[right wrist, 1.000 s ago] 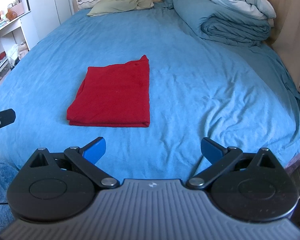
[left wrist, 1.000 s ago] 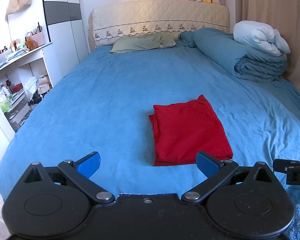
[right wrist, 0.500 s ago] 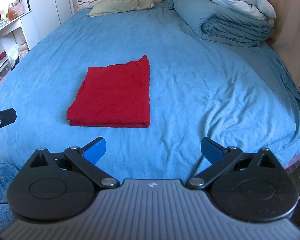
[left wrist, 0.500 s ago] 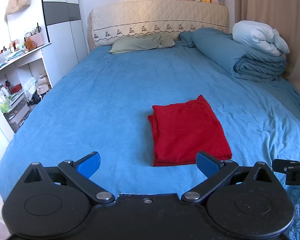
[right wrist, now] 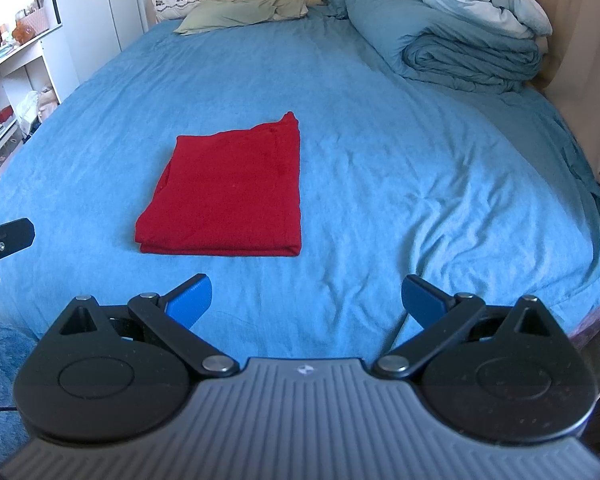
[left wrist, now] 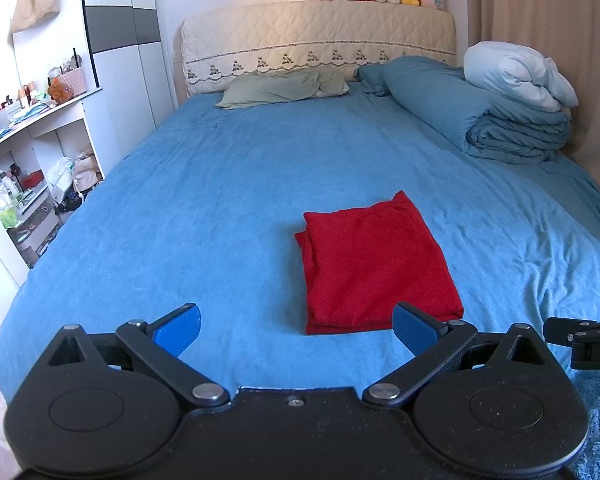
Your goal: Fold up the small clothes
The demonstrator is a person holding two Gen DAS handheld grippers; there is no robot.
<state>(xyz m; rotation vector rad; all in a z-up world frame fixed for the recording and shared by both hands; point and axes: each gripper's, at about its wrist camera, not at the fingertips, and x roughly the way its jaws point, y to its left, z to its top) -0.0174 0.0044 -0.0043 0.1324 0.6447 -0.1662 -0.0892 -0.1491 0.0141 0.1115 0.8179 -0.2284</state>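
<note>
A red cloth (left wrist: 374, 264), folded into a neat rectangle, lies on the bed (left wrist: 220, 208) near its foot edge. Both the left tongs (left wrist: 296, 322) and right tongs (right wrist: 306, 296) hover apart and empty. Soft, light, likely to unfold; best pinched at the stacked near-edge corners.

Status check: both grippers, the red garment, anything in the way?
Left gripper open, empty. Right gripper open, empty. Red garment folded flat on the blue bedsheet, untouched. Nothing between grippers and garment.
</note>
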